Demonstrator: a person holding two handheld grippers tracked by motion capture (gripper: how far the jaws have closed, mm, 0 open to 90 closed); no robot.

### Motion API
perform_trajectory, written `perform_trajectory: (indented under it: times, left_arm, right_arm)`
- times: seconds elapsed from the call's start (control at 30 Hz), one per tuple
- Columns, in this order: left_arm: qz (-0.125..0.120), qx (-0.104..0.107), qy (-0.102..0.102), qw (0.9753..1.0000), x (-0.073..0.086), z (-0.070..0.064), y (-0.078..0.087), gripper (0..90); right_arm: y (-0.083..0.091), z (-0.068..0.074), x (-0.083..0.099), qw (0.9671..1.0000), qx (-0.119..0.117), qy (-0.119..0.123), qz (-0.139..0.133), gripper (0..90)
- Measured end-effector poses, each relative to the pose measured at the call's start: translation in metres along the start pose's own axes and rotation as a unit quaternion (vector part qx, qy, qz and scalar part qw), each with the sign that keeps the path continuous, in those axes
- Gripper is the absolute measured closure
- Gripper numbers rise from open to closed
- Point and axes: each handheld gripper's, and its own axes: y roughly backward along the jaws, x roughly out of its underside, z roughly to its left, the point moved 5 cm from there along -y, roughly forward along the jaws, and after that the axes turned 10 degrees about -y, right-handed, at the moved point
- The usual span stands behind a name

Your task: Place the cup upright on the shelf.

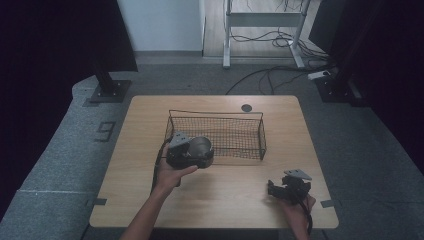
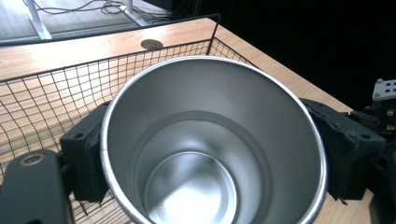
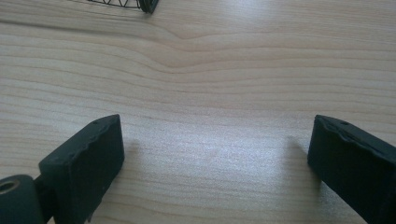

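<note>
Steel cup clamped in my left gripper, at the wire basket's near-left rim.
Risk: cup base clipping the rim mesh if lowered early, tipping it. Right gripper idle, jaws apart, over the table.

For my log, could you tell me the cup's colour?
Silver metal cup, clearest in the left gripper view.
</note>
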Motion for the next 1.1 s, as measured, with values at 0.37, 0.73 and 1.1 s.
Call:
perform_trajectory:
  times: [0.37, 0.73, 1.1]
  left_arm:
    - [-0.008, -0.009, -0.002, 0.9999, -0.016, 0.009, -0.004, 14.4]
    - [-0.006, -0.014, -0.005, 0.9999, -0.022, 0.018, -0.01, 14.4]
    - [-0.005, -0.02, 0.001, 0.9998, -0.025, 0.025, -0.015, 14.4]
  right_arm:
    - [0.0, 0.0, 0.0, 1.0, -0.001, 0.0, 0.001, 3.6]
    - [0.0, 0.0, 0.0, 1.0, -0.001, 0.001, 0.001, 3.6]
    - [0.0, 0.0, 0.0, 1.0, -0.001, 0.001, 0.001, 3.7]
